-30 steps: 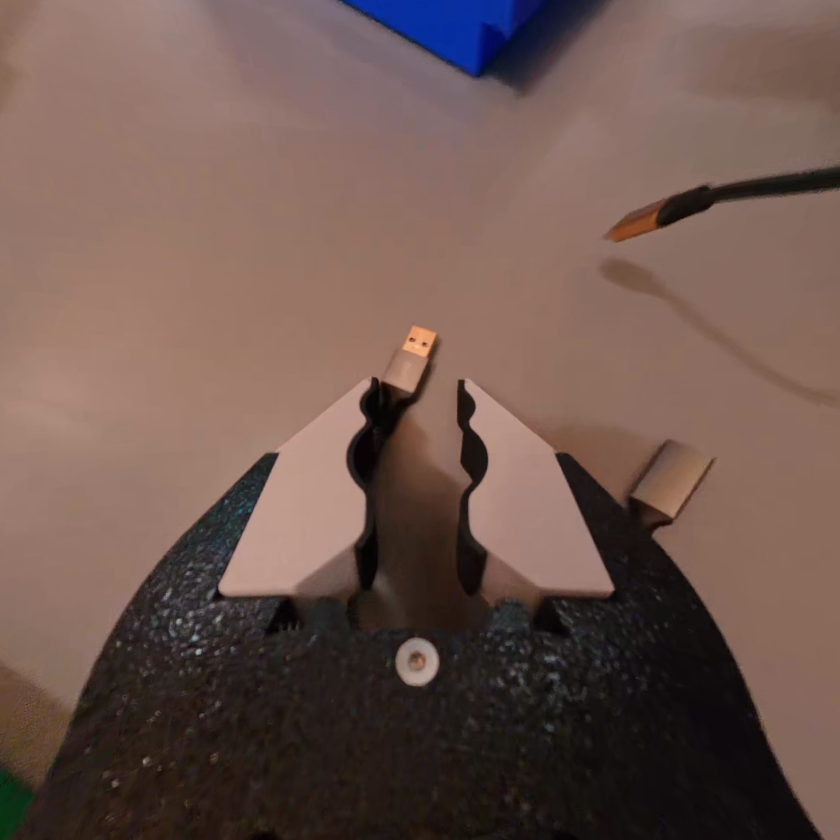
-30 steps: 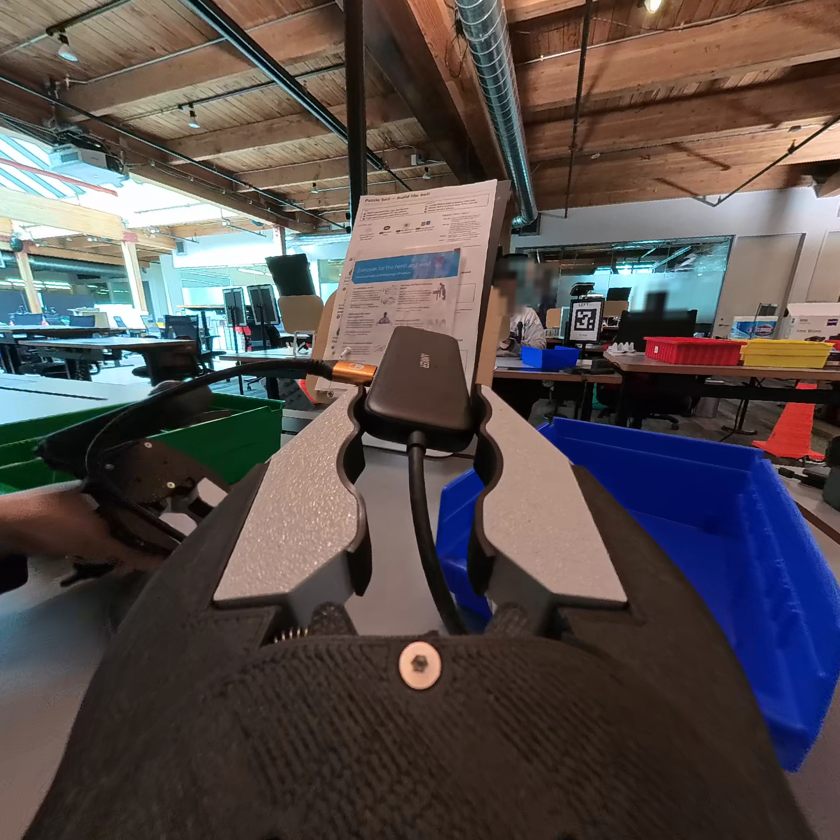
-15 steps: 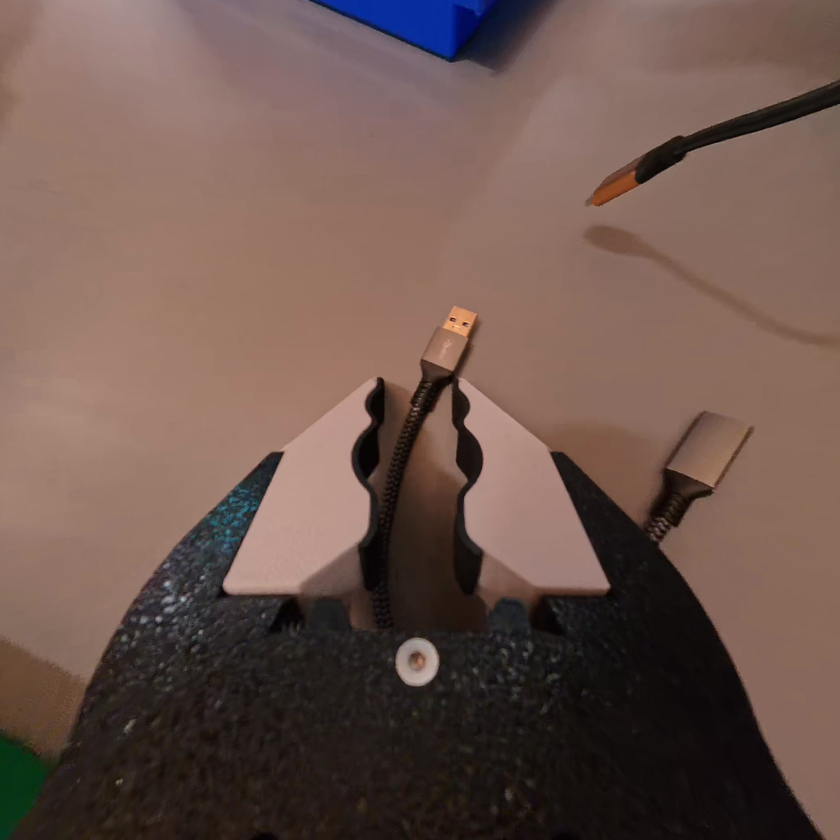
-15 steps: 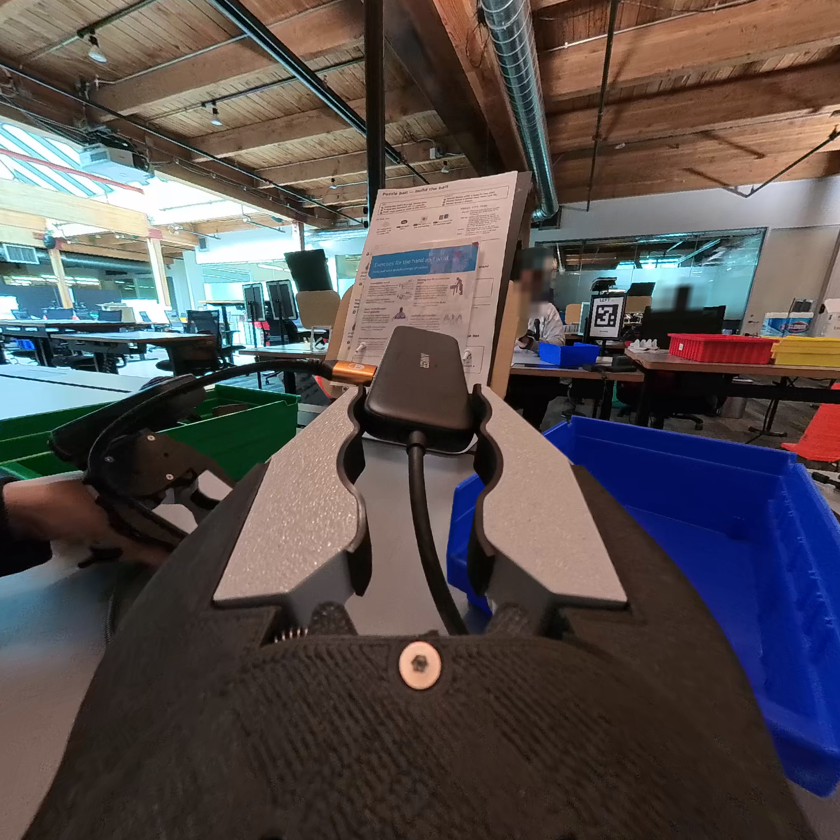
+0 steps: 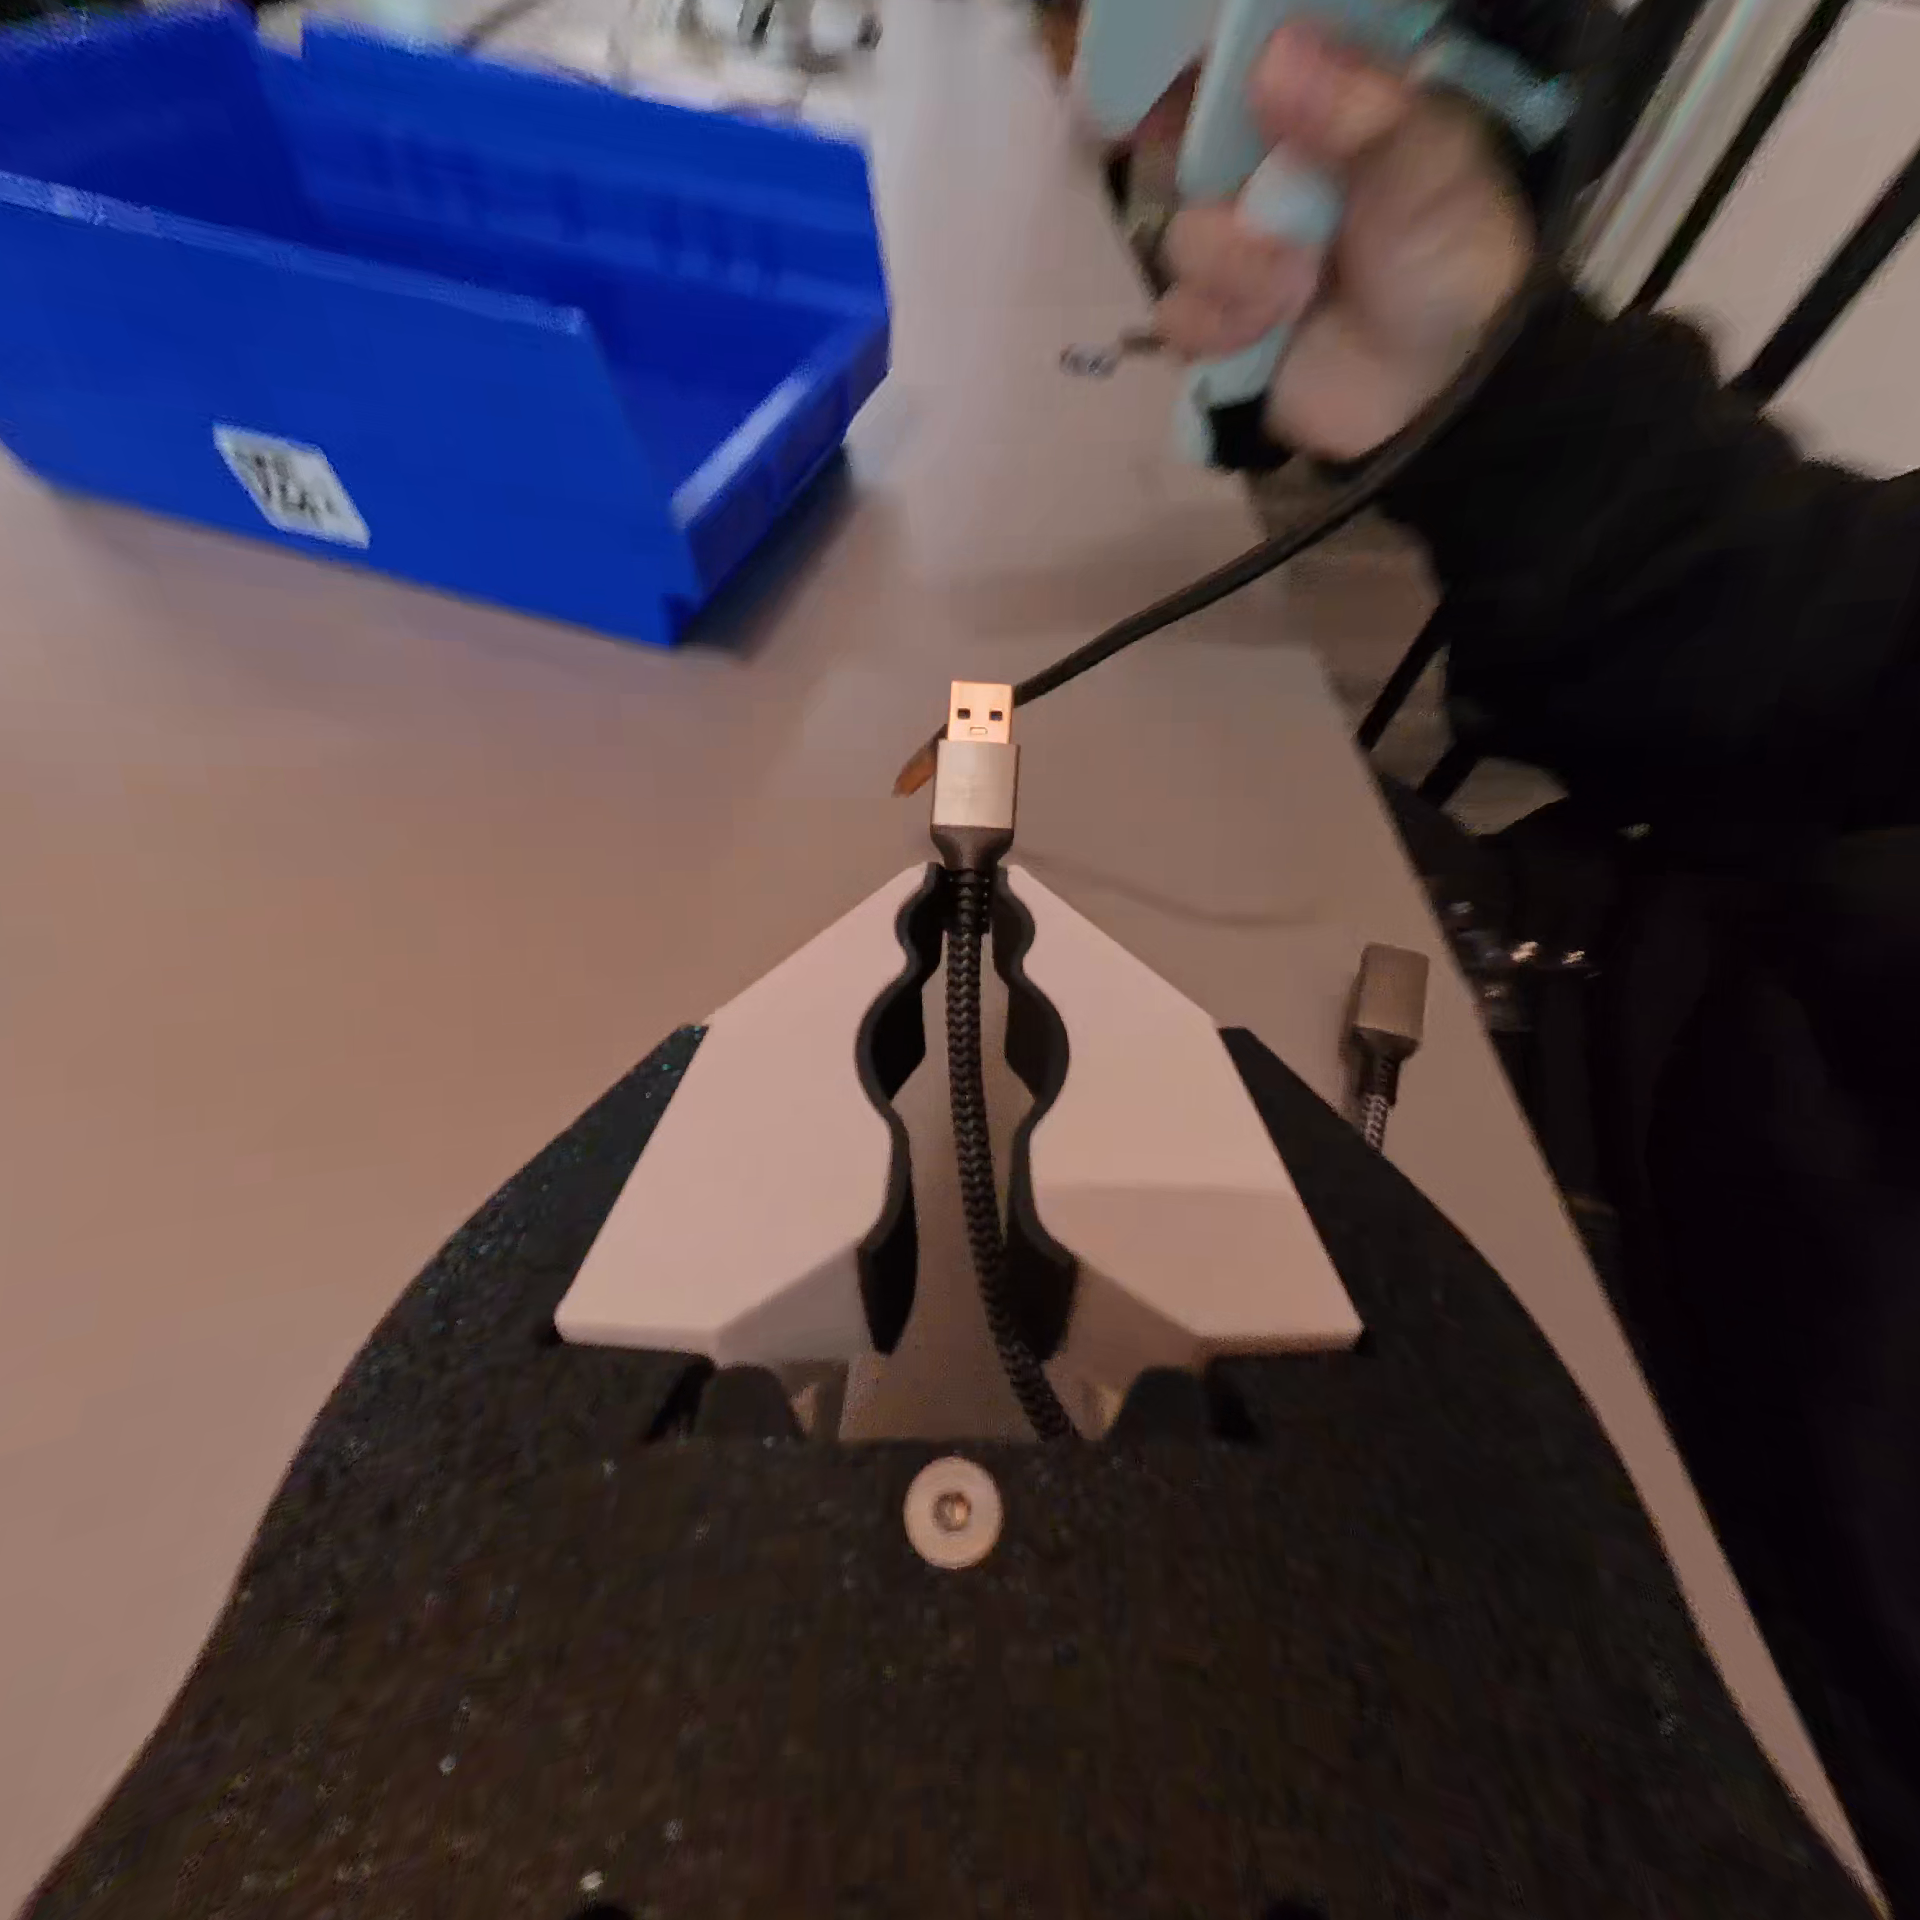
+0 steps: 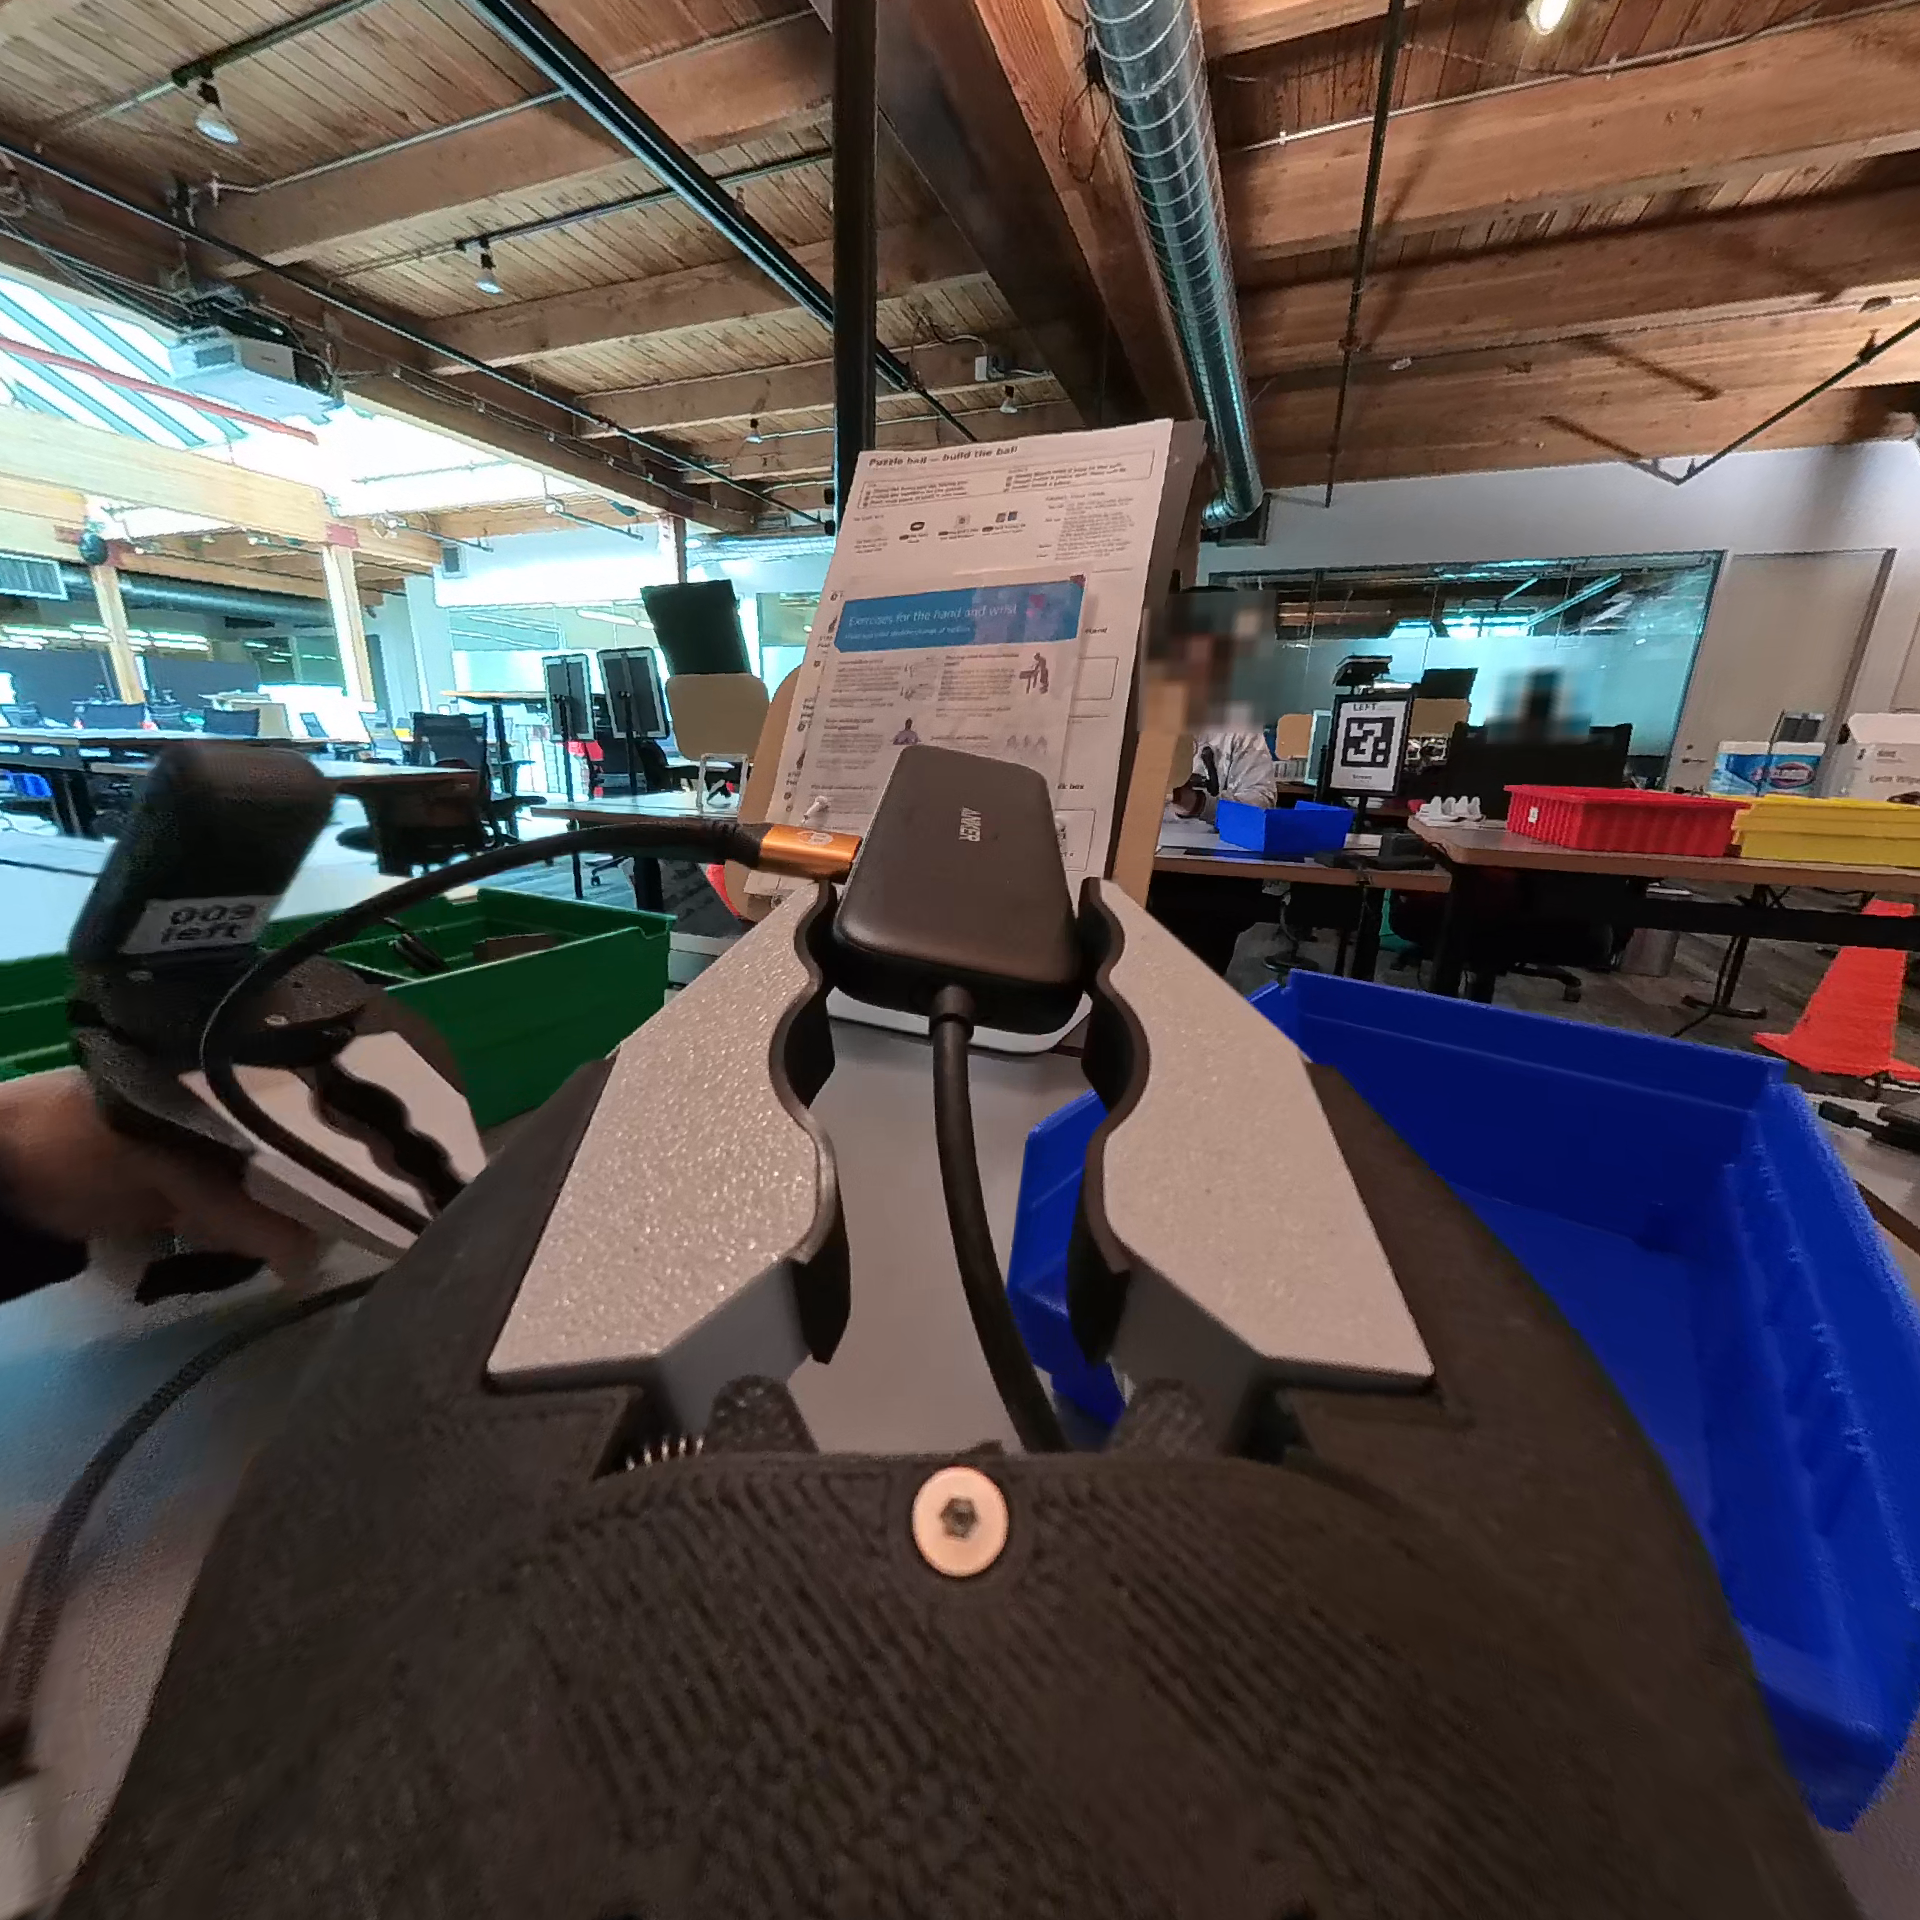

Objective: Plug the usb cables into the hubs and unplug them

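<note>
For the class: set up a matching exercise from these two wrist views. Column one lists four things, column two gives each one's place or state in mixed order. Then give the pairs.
Column one
1. black hub
2. braided USB cable
3. orange-collared plug
4. blue bin

Column two
A. standing on the table
B. clamped in the right gripper
C. seated in the hub's side
D. pinched in the left gripper, plug pointing forward

Pairs: 1-B, 2-D, 3-C, 4-A

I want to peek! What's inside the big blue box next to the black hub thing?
In the right wrist view, the part of the blue bin that shows looks bare. The right gripper, shut on the hub, covers its near left corner, so that bit stays unknown.
</note>
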